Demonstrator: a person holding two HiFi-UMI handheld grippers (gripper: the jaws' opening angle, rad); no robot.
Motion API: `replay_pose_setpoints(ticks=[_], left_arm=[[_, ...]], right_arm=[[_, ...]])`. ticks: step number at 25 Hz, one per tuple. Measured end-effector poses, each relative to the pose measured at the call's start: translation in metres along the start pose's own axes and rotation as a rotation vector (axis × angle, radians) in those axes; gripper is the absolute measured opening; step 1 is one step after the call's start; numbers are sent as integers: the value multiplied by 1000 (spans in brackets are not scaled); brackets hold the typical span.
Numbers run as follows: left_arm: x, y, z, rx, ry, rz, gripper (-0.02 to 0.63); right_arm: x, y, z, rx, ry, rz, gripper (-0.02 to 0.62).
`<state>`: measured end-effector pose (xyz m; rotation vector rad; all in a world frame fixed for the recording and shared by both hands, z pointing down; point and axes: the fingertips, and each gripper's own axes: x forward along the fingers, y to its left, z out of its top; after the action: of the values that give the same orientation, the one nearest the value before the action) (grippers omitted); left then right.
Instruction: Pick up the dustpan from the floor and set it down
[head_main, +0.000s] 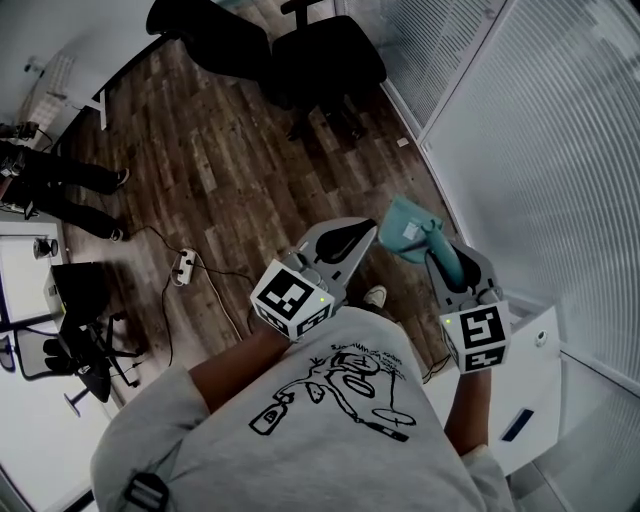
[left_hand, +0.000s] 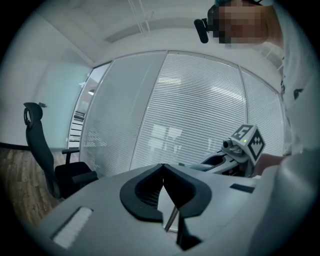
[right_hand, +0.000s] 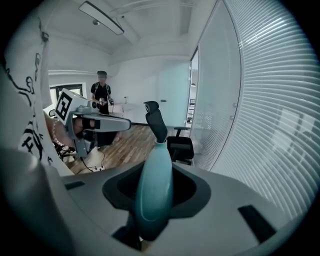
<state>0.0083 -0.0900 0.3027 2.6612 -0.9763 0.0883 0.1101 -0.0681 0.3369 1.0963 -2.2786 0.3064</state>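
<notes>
Right gripper view: right gripper (right_hand: 152, 196) grasping dustpan (right_hand: 154, 172) handle, mid-frame. Left gripper (left_hand: 163, 186) clenched, empty. Lower slowly, keep grip firm, release only once it rests.

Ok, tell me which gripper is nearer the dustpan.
Right. The right gripper is clamped on the teal dustpan by its handle; the left gripper, shut and empty, hangs left of it, not touching.

Office: black swivel chair (head_main: 325, 60), blind-covered glass partitions (head_main: 560, 150), wood-plank floor (head_main: 220, 170), power strip (head_main: 183, 266).
</notes>
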Motion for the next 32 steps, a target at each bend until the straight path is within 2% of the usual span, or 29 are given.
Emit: replay_pose_setpoints(ticks=[15, 32], left_arm=[[-13, 9, -14, -20, 24, 30, 2], [-22, 18, -47, -58, 52, 41, 2]], right_arm=[[47, 6, -52, 30, 56, 16, 106], [105, 7, -140, 59, 129, 9, 104]])
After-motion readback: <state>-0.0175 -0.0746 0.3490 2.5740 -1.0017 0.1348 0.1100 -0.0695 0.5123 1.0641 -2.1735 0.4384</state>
